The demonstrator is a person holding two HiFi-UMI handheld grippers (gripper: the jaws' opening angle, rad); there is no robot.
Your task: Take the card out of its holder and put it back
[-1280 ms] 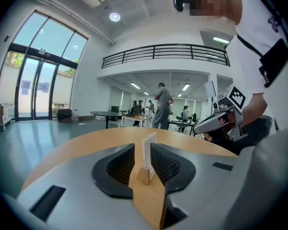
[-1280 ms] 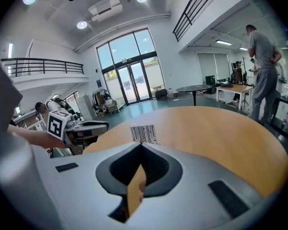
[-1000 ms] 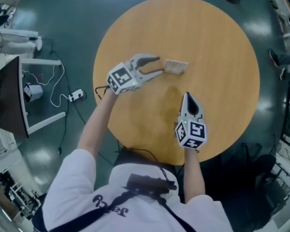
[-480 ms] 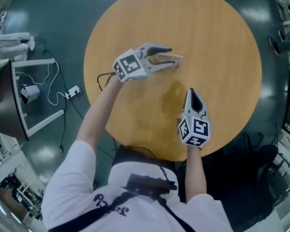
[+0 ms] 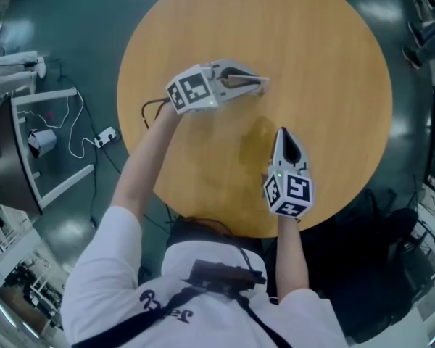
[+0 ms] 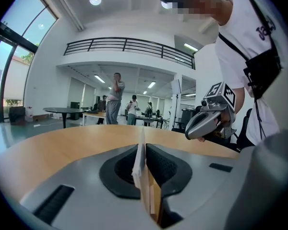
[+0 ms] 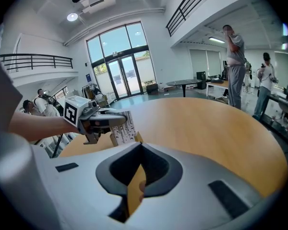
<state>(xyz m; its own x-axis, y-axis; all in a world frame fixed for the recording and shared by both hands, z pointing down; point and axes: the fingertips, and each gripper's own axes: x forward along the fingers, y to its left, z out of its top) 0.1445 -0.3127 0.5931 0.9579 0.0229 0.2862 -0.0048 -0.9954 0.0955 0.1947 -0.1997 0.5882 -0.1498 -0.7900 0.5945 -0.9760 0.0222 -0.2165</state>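
The card [image 7: 119, 125], standing in its holder [image 7: 137, 137] on the counter [image 5: 326, 56], is pinched by the just-closed left tongs [image 5: 259, 84]; the right tongs [image 5: 286, 138] are pressed together, empty. Unsteadied, the holder could be lifted along with it

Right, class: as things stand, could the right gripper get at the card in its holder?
Probably yes: only bare table lies between the right gripper and the card. But the left gripper has just closed on it, so only its far end is free.
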